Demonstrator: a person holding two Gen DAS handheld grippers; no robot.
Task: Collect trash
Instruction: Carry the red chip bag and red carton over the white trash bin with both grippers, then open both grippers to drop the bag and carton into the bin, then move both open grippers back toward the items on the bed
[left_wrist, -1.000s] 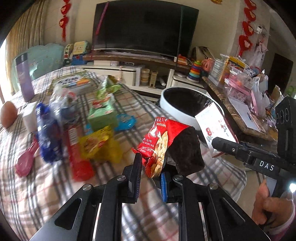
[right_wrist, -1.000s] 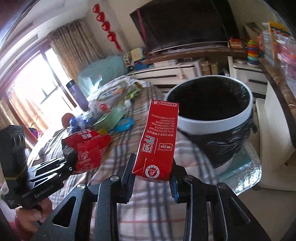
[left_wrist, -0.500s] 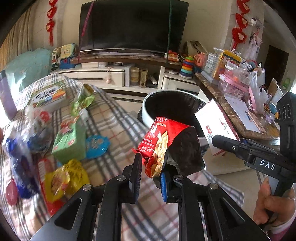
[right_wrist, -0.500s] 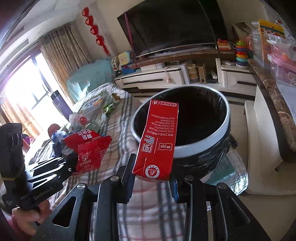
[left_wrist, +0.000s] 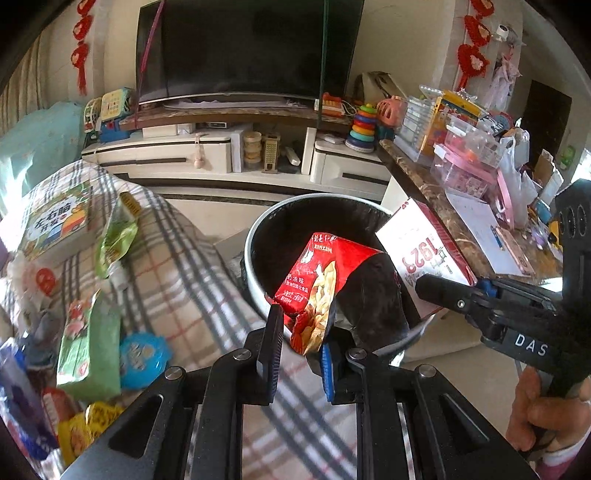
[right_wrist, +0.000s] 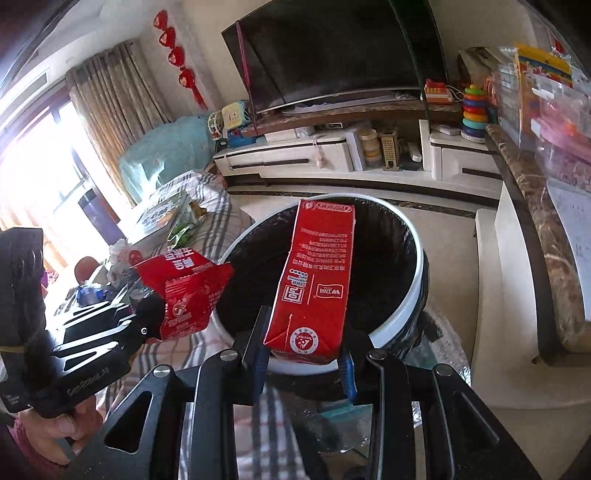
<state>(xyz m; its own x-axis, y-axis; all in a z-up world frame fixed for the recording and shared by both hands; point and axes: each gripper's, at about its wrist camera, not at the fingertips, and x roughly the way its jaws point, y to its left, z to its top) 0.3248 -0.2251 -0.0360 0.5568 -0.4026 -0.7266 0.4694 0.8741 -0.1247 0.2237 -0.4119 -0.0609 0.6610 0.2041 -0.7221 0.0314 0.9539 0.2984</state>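
Note:
My left gripper (left_wrist: 300, 341) is shut on a crumpled red snack bag (left_wrist: 325, 280), which hangs over the near rim of a round white bin (left_wrist: 249, 258) lined with black plastic. My right gripper (right_wrist: 304, 350) is shut on a red drink carton (right_wrist: 314, 280), held upright above the same bin (right_wrist: 417, 266). In the left wrist view the carton (left_wrist: 421, 251) shows at the bin's right side, in the right gripper (left_wrist: 443, 291). In the right wrist view the snack bag (right_wrist: 184, 291) sits at the bin's left edge, in the left gripper (right_wrist: 147, 321).
A plaid-covered table (left_wrist: 177, 266) to the left carries several wrappers, a green pack (left_wrist: 88, 343), a blue round lid (left_wrist: 142, 356) and a picture book (left_wrist: 55, 221). A marble counter (left_wrist: 436, 199) crowded with boxes stands right of the bin. A TV cabinet (left_wrist: 229, 155) lies beyond.
Both grippers have carried their loads away from the table's litter towards the bin, which now sits right under the bag and the carton. Both grips are unchanged.

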